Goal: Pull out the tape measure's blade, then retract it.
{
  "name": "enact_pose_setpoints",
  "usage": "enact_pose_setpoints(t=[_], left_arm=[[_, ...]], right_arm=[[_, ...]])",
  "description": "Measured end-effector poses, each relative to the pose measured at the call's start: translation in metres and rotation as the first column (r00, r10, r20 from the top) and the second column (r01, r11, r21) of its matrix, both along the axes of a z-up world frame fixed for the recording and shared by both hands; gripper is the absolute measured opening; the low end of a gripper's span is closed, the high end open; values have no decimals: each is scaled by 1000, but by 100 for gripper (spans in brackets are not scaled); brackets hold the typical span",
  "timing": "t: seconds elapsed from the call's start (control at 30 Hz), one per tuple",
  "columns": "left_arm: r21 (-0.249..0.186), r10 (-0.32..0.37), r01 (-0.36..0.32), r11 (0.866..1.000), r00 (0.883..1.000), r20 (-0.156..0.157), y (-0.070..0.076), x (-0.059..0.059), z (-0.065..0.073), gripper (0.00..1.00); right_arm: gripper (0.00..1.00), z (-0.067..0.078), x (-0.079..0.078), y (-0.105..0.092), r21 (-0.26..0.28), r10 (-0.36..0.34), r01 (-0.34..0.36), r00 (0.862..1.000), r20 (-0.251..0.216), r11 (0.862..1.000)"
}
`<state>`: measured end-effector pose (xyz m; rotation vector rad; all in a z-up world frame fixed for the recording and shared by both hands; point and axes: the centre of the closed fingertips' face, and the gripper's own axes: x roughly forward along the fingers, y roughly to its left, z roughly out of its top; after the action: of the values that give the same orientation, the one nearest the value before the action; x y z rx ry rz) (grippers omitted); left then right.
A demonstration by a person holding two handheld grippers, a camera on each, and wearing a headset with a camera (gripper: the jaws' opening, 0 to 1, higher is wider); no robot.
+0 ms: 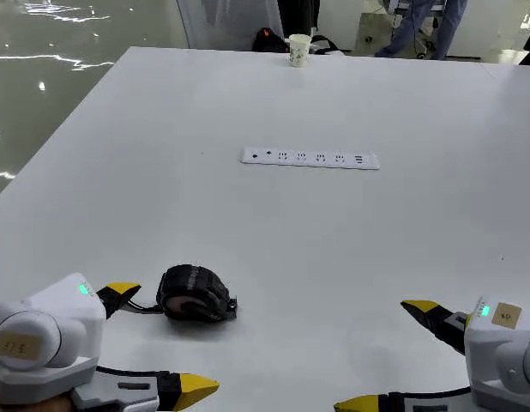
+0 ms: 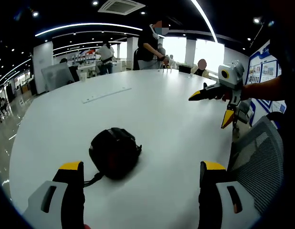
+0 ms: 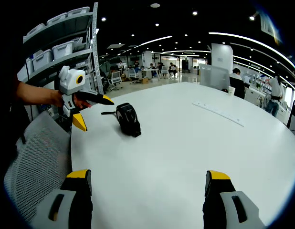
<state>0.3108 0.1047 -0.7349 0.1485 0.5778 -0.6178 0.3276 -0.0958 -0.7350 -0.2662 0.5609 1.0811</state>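
While the black tape measure (image 1: 196,293) is lying on the white counter (image 1: 334,240) just ahead of my left gripper (image 1: 166,336), I am holding that gripper spread wide, gripping nothing. Its case is sitting nearer one yellow-tipped jaw, with its short black strap trailing toward that tip. My right gripper (image 1: 383,354) is hovering well apart from the tape measure, its jaws also gaping. Beyond both grippers, a white power strip (image 1: 310,158) is lying flat, and a paper cup (image 1: 299,49) is standing much farther out, near the counter's far edge.
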Motion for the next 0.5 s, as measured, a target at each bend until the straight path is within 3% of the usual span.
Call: enact_pose_setpoints(t=[0.5], left_arm=[[25,-44,45,999,999,-18,1,12,-4,99]], right_arm=[[99,-6,12,16,-18,63,-63,998,2,998]])
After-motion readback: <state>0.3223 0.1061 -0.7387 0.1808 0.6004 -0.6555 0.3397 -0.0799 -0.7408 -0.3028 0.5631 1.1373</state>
